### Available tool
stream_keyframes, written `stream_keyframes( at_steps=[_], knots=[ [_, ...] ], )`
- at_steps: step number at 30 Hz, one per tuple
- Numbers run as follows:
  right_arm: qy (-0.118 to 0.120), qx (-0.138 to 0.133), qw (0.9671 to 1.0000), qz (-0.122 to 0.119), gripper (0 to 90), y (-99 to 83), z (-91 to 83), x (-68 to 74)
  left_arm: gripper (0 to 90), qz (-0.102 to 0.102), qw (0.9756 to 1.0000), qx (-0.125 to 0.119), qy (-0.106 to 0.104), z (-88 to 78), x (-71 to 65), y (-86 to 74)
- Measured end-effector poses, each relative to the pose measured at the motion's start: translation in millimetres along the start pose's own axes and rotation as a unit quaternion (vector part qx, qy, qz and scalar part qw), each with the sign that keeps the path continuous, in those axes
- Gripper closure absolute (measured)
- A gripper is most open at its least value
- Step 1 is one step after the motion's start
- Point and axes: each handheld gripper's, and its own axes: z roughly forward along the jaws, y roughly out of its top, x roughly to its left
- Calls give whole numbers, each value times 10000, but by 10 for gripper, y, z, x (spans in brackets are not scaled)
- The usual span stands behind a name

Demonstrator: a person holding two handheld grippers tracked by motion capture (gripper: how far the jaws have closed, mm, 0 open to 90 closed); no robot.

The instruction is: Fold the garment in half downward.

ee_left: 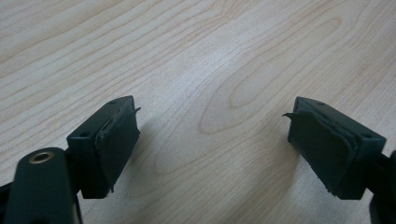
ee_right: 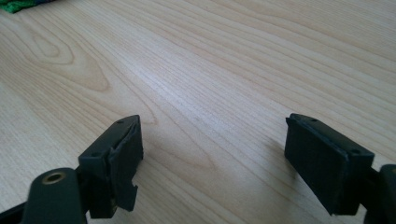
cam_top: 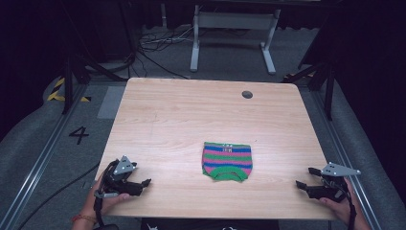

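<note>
High view, folded striped knit (cam_top: pixel 227 161), bare table (cam_top: pixel 182 115)

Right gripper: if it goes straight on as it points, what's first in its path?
Likely bare table; right gripper is open, nothing between. Striped cloth lies off to one side, so probably missed.

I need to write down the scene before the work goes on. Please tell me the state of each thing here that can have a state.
Striped knitted garment: folded, lying flat on the table, nothing touching it.
Left gripper: open, nothing between its jaws, near the table's left front edge.
Right gripper: open, nothing between its jaws, near the table's right front edge.
Table: bare light wood apart from the garment.
</note>
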Motion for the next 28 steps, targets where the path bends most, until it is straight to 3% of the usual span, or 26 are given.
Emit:
stream_keyframes(
  at_steps=[28],
  knots=[
    [-113, 0, 9999, 105, 196, -9, -9, -7, 155, -52, 10000, -2, 84, 6, 4, 4]
  ],
)
